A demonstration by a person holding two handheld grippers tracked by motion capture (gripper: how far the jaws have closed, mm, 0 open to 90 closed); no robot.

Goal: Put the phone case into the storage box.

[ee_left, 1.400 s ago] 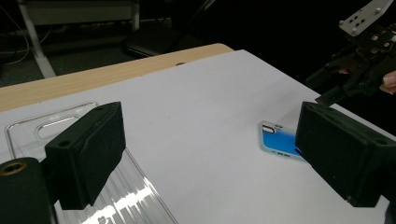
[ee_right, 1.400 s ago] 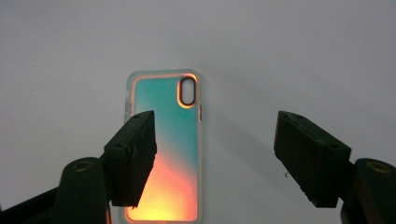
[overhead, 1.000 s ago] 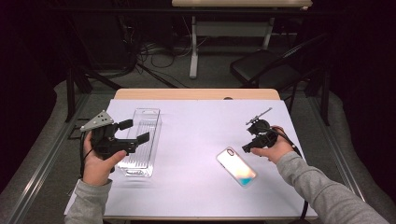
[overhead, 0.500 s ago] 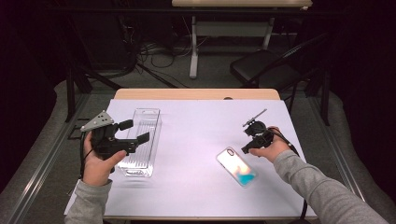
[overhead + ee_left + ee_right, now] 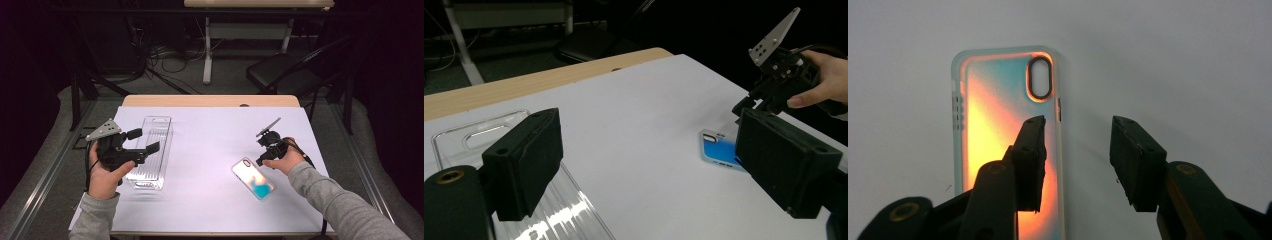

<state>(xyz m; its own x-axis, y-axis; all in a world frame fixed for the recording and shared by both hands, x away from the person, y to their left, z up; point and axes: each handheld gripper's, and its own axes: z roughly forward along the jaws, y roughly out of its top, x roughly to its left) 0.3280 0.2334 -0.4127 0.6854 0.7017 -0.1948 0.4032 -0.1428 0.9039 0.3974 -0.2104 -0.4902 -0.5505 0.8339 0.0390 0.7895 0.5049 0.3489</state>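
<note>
Nearest the front edge of the tabletop, two grey sleeves are seen coming in from below. Toward the front right corner, a phone case with an orange-and-blue sheen is laid flat on the white surface, its camera cut-out turned to the far end. The right gripper is held just beyond the case's far right end; its jaws have just been closing, yet a clear gap is left between them. In the right gripper view, one jaw is seen over the case's long edge and the other over bare table beside it, and the edge is not pressed by either pad.

Near the left edge, the left gripper is held over a clear plastic tray, which is laid lengthwise from near the front toward the far edge. Its jaws are spread wide with nothing between them, as is shown in the left gripper view, where the ribbed tray lies below them.

Along the far edge, a strip of bare wood is left uncovered by the white sheet. Beyond the table, a dark folding chair and cables on the floor can be made out.
</note>
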